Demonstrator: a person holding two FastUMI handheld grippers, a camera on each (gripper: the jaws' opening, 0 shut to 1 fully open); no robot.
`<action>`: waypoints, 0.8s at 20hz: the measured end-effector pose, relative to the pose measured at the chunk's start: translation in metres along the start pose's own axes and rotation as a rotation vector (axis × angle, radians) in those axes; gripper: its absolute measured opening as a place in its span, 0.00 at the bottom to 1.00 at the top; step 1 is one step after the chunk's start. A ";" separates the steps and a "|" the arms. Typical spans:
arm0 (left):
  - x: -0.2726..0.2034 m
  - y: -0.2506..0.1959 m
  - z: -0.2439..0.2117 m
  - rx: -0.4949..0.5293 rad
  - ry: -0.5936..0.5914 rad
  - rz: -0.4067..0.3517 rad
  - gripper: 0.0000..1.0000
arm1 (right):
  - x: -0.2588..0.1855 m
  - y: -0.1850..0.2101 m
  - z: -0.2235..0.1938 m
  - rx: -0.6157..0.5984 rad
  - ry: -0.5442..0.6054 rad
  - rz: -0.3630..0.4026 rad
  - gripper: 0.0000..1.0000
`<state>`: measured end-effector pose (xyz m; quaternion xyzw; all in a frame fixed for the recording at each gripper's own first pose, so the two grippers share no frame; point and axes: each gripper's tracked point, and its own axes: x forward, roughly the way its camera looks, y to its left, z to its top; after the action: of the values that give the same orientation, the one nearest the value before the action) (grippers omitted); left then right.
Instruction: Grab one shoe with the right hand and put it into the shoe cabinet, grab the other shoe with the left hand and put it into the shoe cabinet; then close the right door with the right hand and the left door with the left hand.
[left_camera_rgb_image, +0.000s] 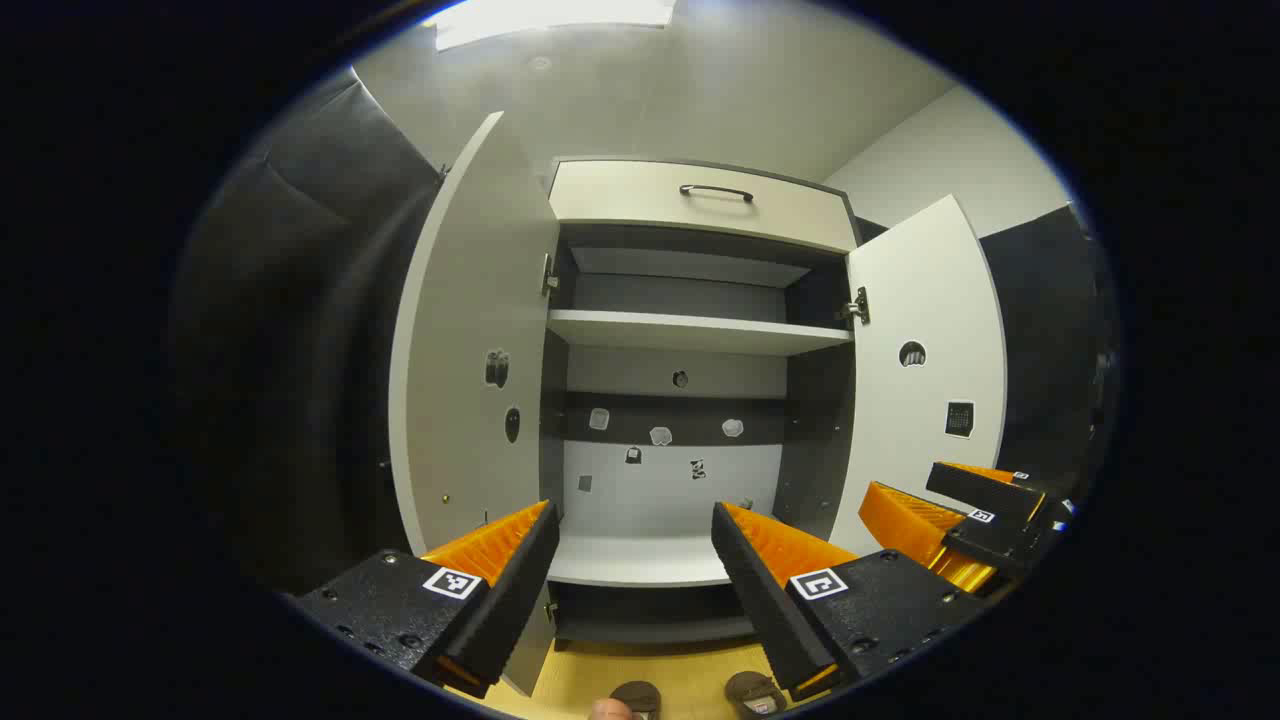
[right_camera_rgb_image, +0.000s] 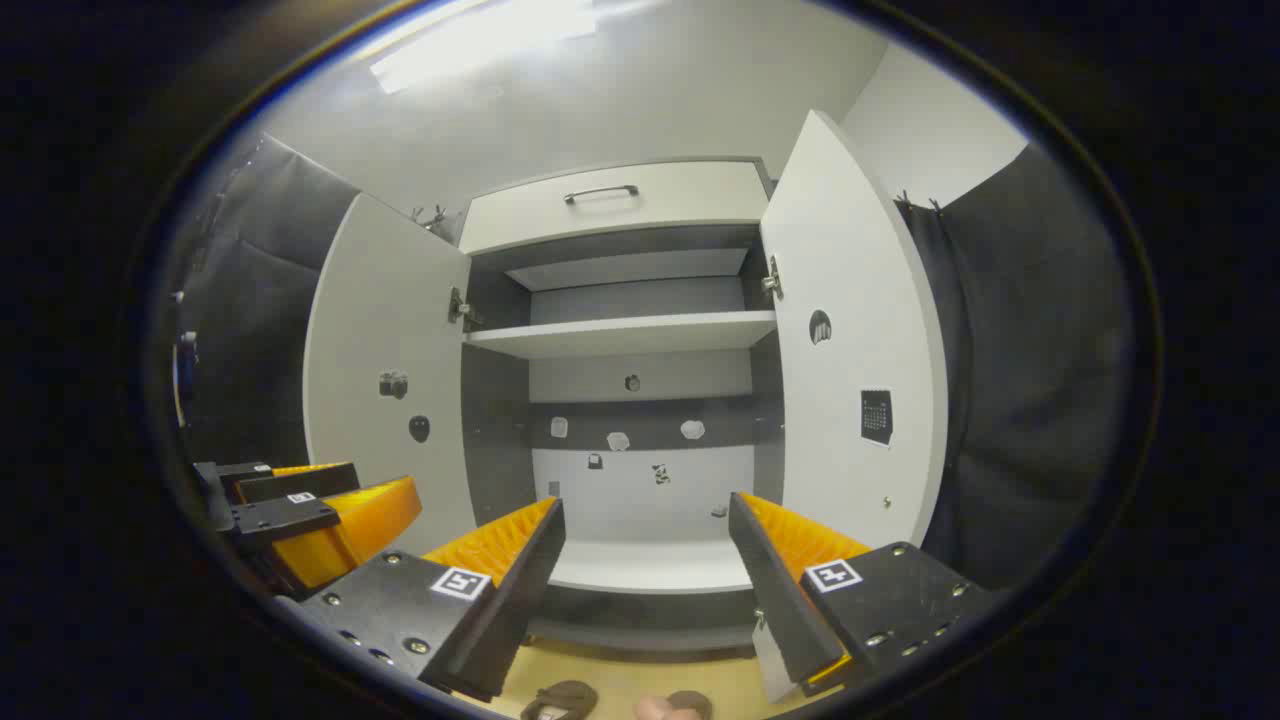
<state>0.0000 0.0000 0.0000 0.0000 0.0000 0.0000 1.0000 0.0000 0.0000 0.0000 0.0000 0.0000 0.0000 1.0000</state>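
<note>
Left tool spread wide, holding nothing, aimed at the open cabinet. Right tool likewise wide apart and empty-handed, also facing the cabinet. Left door and right door both swung open; shelf bare. Two shoes on the floor just below the cabinet, side by side, partly cut off at the lower edge.

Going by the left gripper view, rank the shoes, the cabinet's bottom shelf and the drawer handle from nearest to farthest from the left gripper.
From the left gripper:
1. Shoes, on the floor just below its fingers.
2. Bottom shelf, straight ahead, low inside the shoe cabinet.
3. Drawer handle, at the cabinet's top, farthest.
</note>
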 end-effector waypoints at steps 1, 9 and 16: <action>-0.002 0.000 -0.001 0.000 0.000 0.003 0.96 | -0.002 0.001 0.000 0.003 0.001 0.001 0.94; -0.016 0.001 -0.002 -0.006 0.009 0.013 0.96 | -0.016 0.004 -0.001 0.015 0.014 0.013 0.99; -0.019 0.000 -0.005 -0.005 0.014 0.034 0.96 | -0.018 0.000 -0.008 0.005 0.028 0.024 0.99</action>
<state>-0.0193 0.0001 -0.0049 -0.0023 0.0070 0.0169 0.9998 -0.0183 0.0000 -0.0079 0.0024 0.0140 0.0118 0.9998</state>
